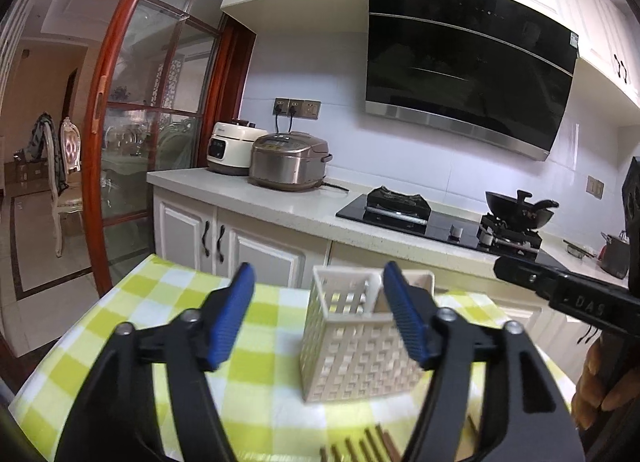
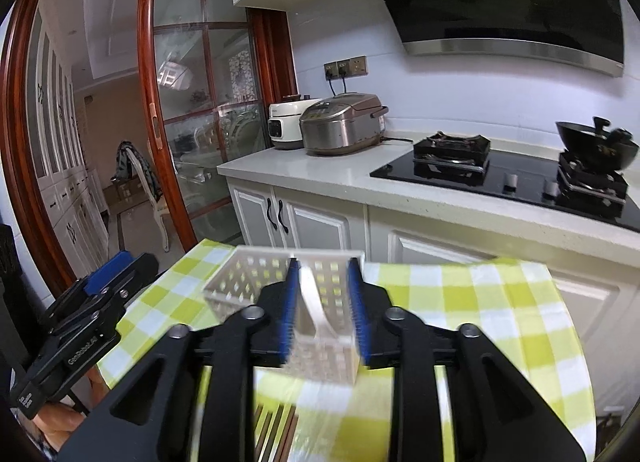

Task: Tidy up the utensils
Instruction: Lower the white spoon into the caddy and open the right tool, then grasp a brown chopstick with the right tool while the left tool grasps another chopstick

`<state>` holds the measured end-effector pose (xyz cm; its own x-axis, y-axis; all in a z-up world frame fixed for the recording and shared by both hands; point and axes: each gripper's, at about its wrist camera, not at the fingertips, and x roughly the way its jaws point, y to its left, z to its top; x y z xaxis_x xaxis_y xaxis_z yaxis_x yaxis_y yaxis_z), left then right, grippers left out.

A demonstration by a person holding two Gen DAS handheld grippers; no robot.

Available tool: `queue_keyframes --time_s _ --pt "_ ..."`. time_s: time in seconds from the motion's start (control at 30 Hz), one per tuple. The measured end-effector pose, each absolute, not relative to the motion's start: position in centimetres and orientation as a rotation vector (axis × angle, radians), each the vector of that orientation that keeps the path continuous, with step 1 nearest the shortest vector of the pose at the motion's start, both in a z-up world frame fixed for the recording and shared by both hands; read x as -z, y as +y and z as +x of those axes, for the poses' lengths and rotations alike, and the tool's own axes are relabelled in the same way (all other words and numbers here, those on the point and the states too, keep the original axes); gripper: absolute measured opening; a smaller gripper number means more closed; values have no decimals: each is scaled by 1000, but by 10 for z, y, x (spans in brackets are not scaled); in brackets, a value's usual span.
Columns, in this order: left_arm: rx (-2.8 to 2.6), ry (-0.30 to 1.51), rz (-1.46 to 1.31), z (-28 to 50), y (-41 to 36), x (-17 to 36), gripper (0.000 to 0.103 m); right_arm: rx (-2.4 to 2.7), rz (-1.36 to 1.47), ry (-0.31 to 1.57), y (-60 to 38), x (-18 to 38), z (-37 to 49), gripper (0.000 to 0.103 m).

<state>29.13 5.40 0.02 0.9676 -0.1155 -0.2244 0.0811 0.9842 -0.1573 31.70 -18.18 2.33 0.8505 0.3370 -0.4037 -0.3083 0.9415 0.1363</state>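
Note:
A white perforated utensil basket (image 1: pixel 360 346) stands on the green-and-white checked tablecloth (image 1: pixel 160 302). My left gripper (image 1: pixel 320 302) is open wide just in front of the basket, with nothing between its blue pads; the right pad overlaps the basket's near corner. In the right wrist view my right gripper (image 2: pixel 325 302) hovers over the basket (image 2: pixel 248 278) with its jaws apart. A blurred white strip (image 2: pixel 312 302) lies in the gap, untouched by either pad; divider or utensil, I cannot tell. The left gripper (image 2: pixel 116 266) shows at the left edge.
Brown wooden slats (image 1: pixel 360 448) lie on the near edge of the table. Behind the table runs a counter (image 1: pixel 280 206) with two rice cookers (image 1: pixel 288 160), a black hob (image 1: pixel 440 222) and a wok (image 1: pixel 520 208). A glass sliding door (image 1: pixel 152 142) is at left.

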Motion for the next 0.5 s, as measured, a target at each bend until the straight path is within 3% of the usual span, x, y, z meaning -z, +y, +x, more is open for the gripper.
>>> queue_keyframes --time_s 0.33,0.5 --pt "90 283 -75 222 51 34 86 -305 84 468 -193 7 247 37" --pt "86 352 -66 203 46 50 89 -293 84 520 -202 33 220 41"
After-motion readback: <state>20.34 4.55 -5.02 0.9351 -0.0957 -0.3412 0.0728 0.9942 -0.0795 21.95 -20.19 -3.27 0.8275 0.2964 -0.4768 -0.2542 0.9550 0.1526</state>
